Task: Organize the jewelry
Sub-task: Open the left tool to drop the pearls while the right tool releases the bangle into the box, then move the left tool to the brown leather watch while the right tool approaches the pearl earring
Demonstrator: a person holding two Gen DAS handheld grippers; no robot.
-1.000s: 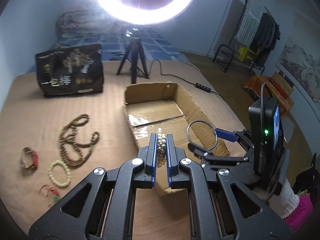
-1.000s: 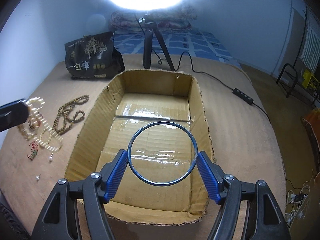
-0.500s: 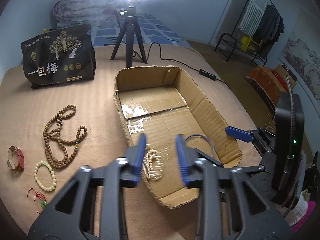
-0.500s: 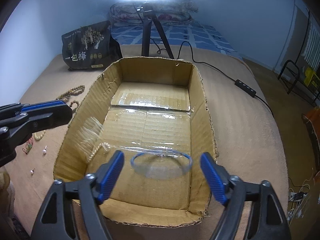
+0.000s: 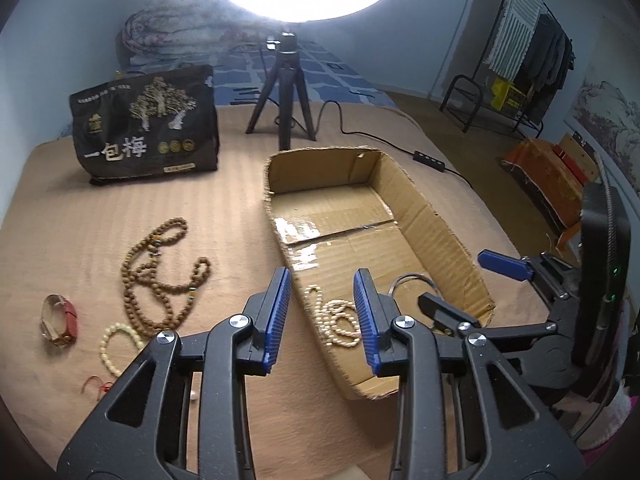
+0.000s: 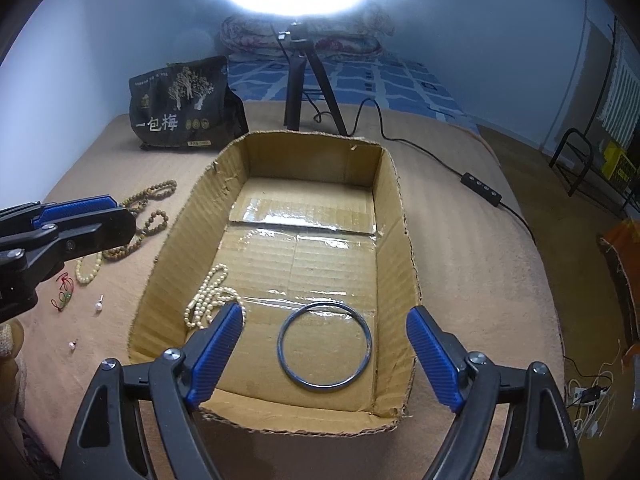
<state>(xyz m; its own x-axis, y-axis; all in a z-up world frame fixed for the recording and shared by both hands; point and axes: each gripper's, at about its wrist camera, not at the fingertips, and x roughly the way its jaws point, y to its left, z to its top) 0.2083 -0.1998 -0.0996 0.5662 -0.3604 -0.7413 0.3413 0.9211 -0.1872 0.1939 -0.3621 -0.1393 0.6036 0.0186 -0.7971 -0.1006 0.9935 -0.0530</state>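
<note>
Jewelry is lying partly sorted: a pearl strand and a metal bangle are resting in the near end of the cardboard box, while the brown bead necklace, cream bracelet and red-strapped watch are waiting on the bed near its left edge. Left gripper and right gripper are both hanging with fingers apart, gripping nothing. Loose pearl earrings are risking being brushed off the bed or overlooked. The black bag is reading "一包梅".
</note>
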